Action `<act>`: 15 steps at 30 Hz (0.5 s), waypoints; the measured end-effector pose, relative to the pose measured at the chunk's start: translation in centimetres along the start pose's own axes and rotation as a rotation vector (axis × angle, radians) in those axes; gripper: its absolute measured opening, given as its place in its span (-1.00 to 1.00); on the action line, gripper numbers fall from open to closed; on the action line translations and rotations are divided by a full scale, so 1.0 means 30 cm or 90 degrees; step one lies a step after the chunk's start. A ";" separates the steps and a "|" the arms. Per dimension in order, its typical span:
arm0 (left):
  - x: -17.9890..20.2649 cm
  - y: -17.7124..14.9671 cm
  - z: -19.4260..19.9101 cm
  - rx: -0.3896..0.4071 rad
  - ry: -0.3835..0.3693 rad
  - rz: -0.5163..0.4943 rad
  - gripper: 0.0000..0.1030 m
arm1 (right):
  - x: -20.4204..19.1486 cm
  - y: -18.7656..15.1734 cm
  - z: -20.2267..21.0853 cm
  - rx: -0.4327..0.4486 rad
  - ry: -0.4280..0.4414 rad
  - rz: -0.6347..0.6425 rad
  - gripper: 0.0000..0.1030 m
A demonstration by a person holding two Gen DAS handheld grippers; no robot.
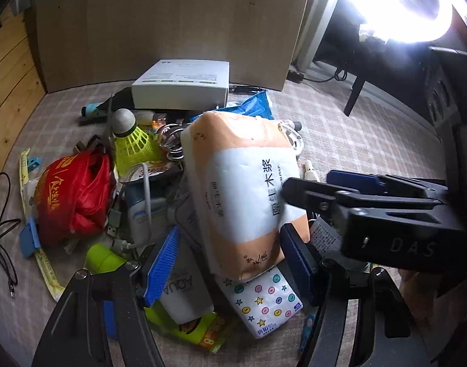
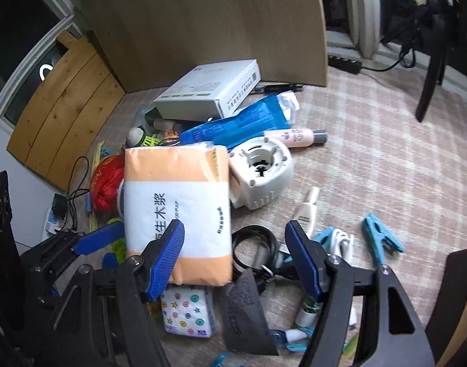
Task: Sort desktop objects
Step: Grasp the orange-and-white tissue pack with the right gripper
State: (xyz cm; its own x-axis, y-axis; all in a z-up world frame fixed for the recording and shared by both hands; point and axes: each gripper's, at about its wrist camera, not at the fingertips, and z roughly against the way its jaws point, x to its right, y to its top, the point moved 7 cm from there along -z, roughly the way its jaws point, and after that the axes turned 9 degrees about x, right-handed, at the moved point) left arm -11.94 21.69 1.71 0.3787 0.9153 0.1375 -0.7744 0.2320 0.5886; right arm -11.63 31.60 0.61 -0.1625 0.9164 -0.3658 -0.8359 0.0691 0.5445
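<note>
Above the tissue pack (image 2: 178,214), both grippers' jaws gape wide, gripping nothing.

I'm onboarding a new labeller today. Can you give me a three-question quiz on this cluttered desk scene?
1. True or false: the white box sits at the back of the pile, near the upright board.
2. Which lies directly under the orange-and-white tissue pack's near end? A) red bag B) star-patterned tissue packet C) pink bottle
3. Fill in: the loose clothes peg on the cloth is ____ in colour.

Key: 1 true; 2 B; 3 blue.
</note>
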 end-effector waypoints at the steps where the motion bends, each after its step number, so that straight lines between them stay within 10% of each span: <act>1: -0.001 0.001 -0.005 -0.001 -0.001 0.000 0.26 | -0.004 0.000 -0.009 -0.003 0.002 0.000 0.32; 15: 0.020 0.004 -0.043 -0.018 -0.054 0.020 0.24 | -0.087 0.002 -0.064 -0.033 0.094 -0.003 0.38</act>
State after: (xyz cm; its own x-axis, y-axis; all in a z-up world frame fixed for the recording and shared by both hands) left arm -12.46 22.70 0.85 0.3951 0.8912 0.2229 -0.7997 0.2143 0.5609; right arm -12.27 28.47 0.15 -0.2301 0.8479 -0.4776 -0.8620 0.0502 0.5044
